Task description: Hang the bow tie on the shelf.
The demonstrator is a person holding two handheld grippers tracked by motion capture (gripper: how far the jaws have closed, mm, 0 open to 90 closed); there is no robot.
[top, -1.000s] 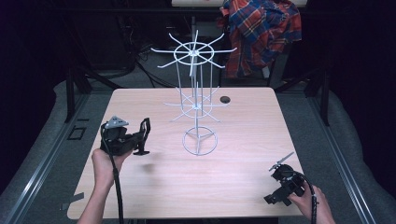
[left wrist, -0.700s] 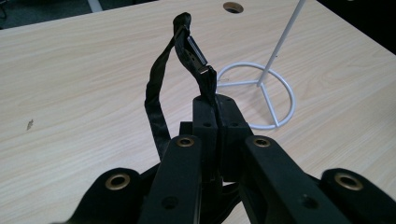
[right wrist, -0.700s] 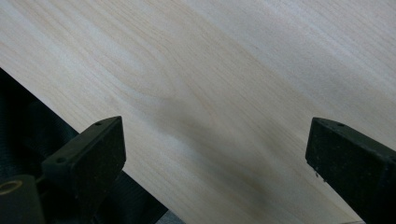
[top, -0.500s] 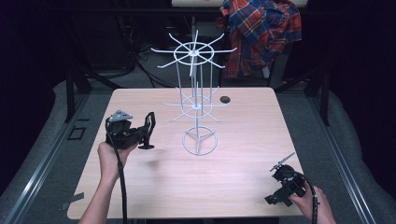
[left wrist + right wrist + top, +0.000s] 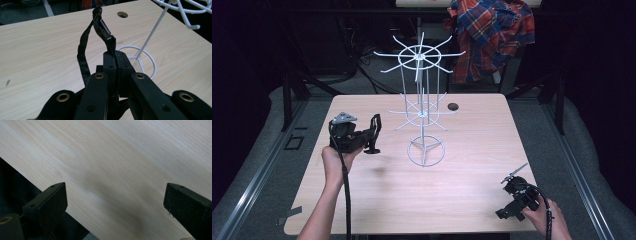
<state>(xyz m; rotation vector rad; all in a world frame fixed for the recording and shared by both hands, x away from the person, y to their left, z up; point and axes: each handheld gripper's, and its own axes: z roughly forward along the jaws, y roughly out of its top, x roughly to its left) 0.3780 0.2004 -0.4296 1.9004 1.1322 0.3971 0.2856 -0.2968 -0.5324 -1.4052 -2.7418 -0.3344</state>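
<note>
My left gripper (image 5: 370,142) hovers over the left half of the table, its jaws pressed together on a black strap (image 5: 376,125). In the left gripper view the strap (image 5: 84,47) loops up from the closed fingertips (image 5: 115,57), and a small clasp sits near its top. Just right of that gripper stands a white wire display rack (image 5: 424,150) with a ring base (image 5: 149,61) and spoked arms. My right gripper (image 5: 512,200) rests at the table's near right corner. Its jaws stand wide apart over bare wood (image 5: 112,170), with nothing between them.
A round cable hole (image 5: 453,106) lies in the tabletop behind the rack. A plaid shirt (image 5: 492,35) hangs beyond the far edge. The right gripper is close to the table's front edge (image 5: 15,185).
The left hand has carried the strap to the right and a little farther away, closer to the rack. The right hand has stayed where it was.
</note>
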